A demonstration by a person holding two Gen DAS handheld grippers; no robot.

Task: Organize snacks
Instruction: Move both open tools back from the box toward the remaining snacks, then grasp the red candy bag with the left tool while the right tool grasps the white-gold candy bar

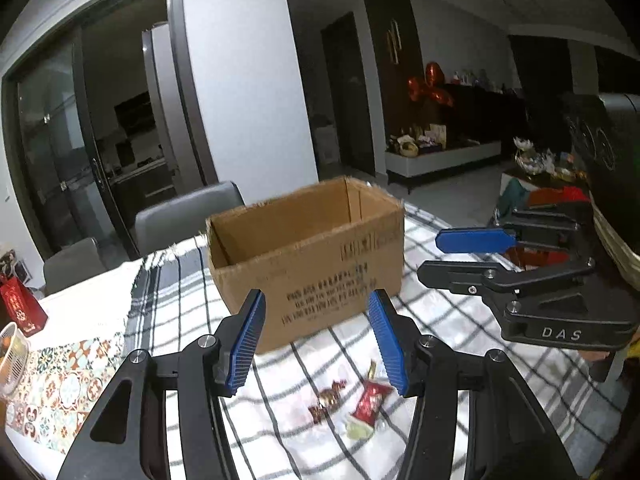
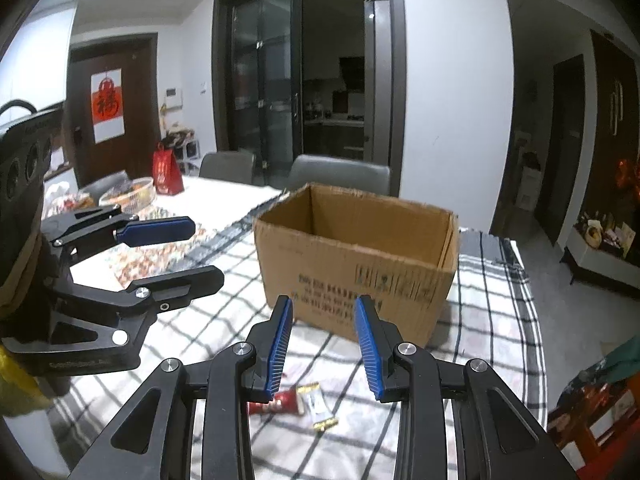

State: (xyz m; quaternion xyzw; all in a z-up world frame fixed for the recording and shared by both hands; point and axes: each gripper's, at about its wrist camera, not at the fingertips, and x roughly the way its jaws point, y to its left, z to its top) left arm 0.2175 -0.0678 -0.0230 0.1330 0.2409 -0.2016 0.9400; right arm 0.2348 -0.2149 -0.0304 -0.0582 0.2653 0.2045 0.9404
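The box (image 1: 308, 256) stands open on the checked cloth (image 1: 460, 320), and the snacks (image 1: 352, 400) lie loose on the cloth just in front of it, on the near side. The left gripper (image 1: 316, 340) hangs above them with its jaws spread and nothing between them. The right gripper (image 2: 322, 344) is also in front of the box, its jaws apart by a smaller gap, also empty. The wrappers look thin, flat and slippery, so a finger may push one away instead of pinching it. Both grippers are near each other and could collide over the same snacks.
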